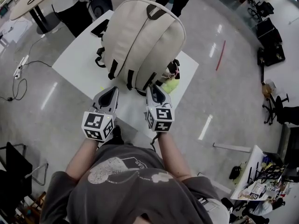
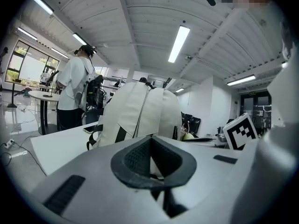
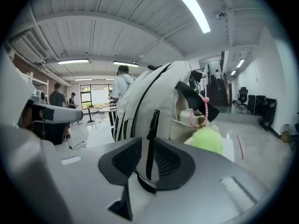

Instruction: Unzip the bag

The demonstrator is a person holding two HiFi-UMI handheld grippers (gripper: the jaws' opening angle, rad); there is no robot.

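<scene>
The bag (image 1: pixel 142 41) sits on the white table (image 1: pixel 77 64), its base near the table's near edge, its shoulder-strap side facing me and its carry handle (image 1: pixel 156 10) at the far end.

Closest to me, both tools hover at that near edge. The left gripper (image 1: pixel 113 89) has its pads closed together at the tips and I see nothing caught in them, only pale fabric beyond. The right gripper (image 1: pixel 153 87) is released, its jaws apart, with a black strap (image 3: pixel 151 139) standing in the gap. There is daylight on one side of the strap, so I judge it is not pinched. A yellow-green plush ball (image 3: pixel 206 140) hangs on a pink bead chain just right of that gripper, by the table's right edge.

Further off, a dark phone (image 1: pixel 99 28) lies by the far-left edge, and a person in a white top (image 1: pixel 70 3) stands beyond the table.

I judge we are at the approach: no zip has been opened that I can see. I cannot pick out a zip pull from here. Next I would brace the bag with one tool, find the pull along the dark seam line curving over the bag's side in the right gripper view, and close on that rather than the strap.
</scene>
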